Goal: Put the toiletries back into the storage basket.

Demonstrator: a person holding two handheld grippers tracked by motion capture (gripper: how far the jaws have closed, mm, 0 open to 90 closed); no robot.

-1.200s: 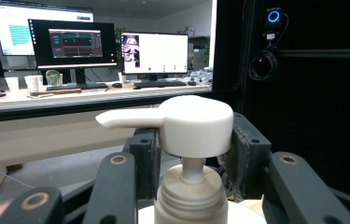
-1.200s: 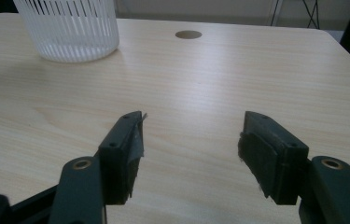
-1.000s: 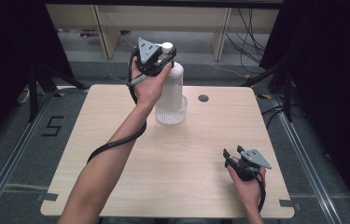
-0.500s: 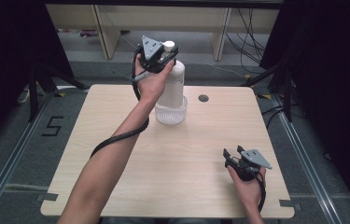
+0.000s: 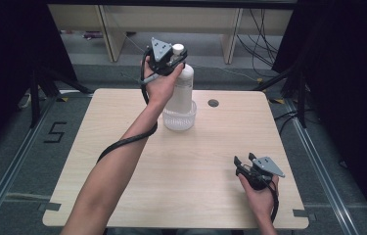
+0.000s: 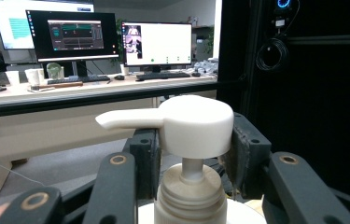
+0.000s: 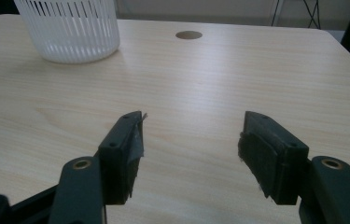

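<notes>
Up high, my left gripper (image 5: 170,55) clamps the pump bottle (image 5: 181,93) standing in the white basket (image 5: 179,120); my right gripper (image 5: 247,164) rests gaping, empty.

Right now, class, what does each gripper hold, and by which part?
The left gripper holds the pump bottle by its neck, under the pump head. The right gripper is open, holding nothing.

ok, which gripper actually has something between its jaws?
The left gripper, clamped around the neck of the white pump bottle. The right gripper sits open and empty near the table's front edge.
</notes>
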